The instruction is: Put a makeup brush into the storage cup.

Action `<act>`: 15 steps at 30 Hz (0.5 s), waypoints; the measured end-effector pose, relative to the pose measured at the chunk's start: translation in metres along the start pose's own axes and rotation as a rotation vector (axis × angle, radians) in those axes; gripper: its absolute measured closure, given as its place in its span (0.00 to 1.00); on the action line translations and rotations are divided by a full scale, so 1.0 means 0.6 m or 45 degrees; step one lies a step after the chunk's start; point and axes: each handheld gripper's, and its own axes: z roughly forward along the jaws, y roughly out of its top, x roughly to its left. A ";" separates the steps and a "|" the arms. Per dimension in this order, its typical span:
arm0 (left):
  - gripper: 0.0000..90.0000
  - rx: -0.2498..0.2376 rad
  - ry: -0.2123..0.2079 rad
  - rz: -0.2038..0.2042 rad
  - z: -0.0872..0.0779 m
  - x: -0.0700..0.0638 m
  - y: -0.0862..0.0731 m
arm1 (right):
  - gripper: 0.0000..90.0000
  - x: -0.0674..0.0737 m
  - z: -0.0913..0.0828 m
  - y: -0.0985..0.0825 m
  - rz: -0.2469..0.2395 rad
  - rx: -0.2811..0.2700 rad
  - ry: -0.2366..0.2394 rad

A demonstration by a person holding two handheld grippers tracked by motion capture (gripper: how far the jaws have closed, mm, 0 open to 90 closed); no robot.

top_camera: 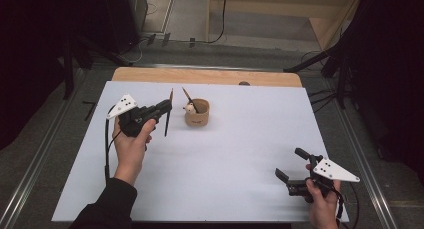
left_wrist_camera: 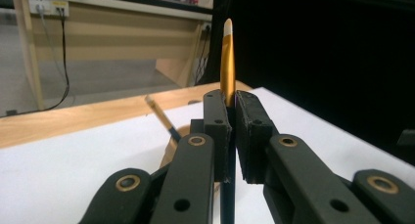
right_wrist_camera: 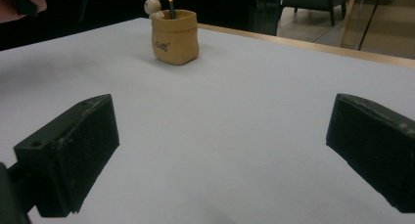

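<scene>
Left claw (top_camera: pixel 166 107) is clenched on an upright pencil (top_camera: pixel 168 114), just left of the tan holder (top_camera: pixel 196 114) at the desk's (top_camera: pixel 225 154) far middle. Lowered crooked, it could hit the rim or the pencil already inside (top_camera: pixel 190 100) and tip the holder. Right claw (top_camera: pixel 292 164) rests released, near right.

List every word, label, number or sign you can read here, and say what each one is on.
None can be read.
Tan pen holder: a small dark cursive mark on its front, too blurred to read.
Pencil in the left gripper: no lettering shows.
</scene>
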 end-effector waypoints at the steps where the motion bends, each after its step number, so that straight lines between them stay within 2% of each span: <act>1: 0.94 -0.003 0.000 0.002 0.001 0.000 0.001 | 0.00 0.000 0.000 0.000 -0.005 -0.002 0.003; 6: 0.94 -0.023 0.004 0.013 0.012 -0.004 0.008 | 0.00 0.003 0.004 0.001 -0.010 0.003 0.015; 15: 0.94 -0.051 -0.024 -0.001 0.037 -0.008 0.020 | 0.00 0.002 0.003 0.001 -0.005 -0.013 0.008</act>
